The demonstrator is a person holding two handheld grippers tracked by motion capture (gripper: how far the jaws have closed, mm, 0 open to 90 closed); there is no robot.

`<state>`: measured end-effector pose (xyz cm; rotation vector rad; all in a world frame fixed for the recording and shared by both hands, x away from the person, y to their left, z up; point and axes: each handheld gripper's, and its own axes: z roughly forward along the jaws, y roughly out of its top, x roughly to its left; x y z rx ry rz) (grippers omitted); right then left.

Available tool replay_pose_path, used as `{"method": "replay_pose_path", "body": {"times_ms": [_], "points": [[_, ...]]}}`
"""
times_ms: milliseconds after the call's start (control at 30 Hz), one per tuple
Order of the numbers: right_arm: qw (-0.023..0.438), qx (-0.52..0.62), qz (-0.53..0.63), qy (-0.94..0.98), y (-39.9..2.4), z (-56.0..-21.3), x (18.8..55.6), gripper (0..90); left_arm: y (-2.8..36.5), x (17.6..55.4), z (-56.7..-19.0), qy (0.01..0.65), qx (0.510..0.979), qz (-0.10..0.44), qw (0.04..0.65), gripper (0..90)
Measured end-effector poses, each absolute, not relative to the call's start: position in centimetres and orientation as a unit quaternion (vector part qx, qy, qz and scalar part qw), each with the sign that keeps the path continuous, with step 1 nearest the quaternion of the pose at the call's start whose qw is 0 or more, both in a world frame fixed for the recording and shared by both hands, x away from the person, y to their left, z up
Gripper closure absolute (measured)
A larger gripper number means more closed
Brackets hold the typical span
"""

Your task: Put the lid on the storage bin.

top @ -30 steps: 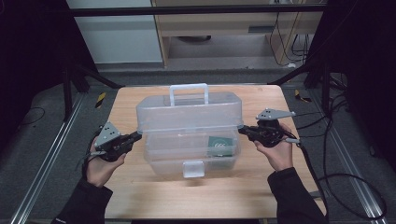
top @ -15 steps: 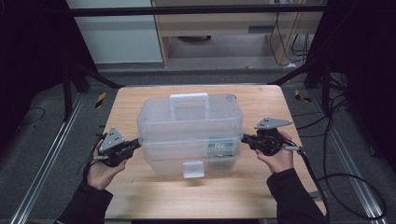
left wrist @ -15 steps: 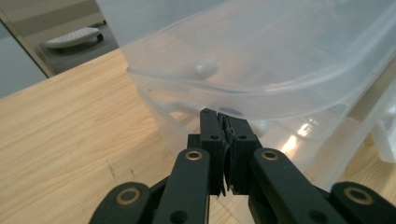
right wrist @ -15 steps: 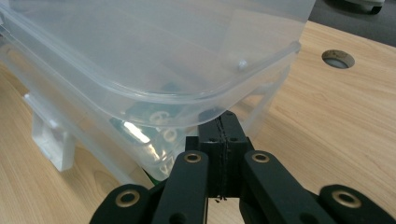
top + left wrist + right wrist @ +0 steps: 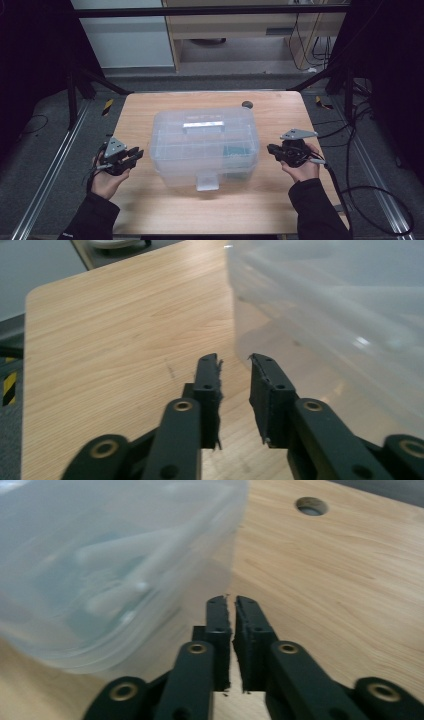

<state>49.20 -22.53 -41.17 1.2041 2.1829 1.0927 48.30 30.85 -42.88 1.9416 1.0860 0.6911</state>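
Observation:
A clear plastic storage box [image 5: 205, 145] with a white handle [image 5: 202, 125] and a front latch [image 5: 206, 181] rests on the wooden table [image 5: 150, 210]. My left gripper [image 5: 136, 155] sits just off the box's left side, apart from it. Its jaws have just been opening and now stand apart with nothing between them [image 5: 234, 360]; the box wall [image 5: 325, 305] is to their right. My right gripper [image 5: 270, 148] is off the box's right side, not touching it. Its jaws have just been opening to a narrow slit [image 5: 230, 600], empty, with the box [image 5: 100, 565] to their left.
A teal item [image 5: 235, 150] lies inside the box at its right. A round cable hole [image 5: 246, 104] sits in the table behind the box, also seen from the right gripper [image 5: 311, 505]. Bare wood lies in front of the box and along both sides.
The box, held up between both grippers before, has come down onto the table. Both grippers have let go of its sides and drawn slightly outward, jaws parting.

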Motion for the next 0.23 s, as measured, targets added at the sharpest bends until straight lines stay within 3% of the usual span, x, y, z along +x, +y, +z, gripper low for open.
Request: {"method": "replay_pose_path", "body": {"times_ms": [233], "points": [[0.23, 0.46, 0.383, 0.767, -24.4, -42.6, 49.9, 61.8, 32.1, 49.0, -43.7, 0.458, 0.745, 0.288, 0.39, 49.5]]}}
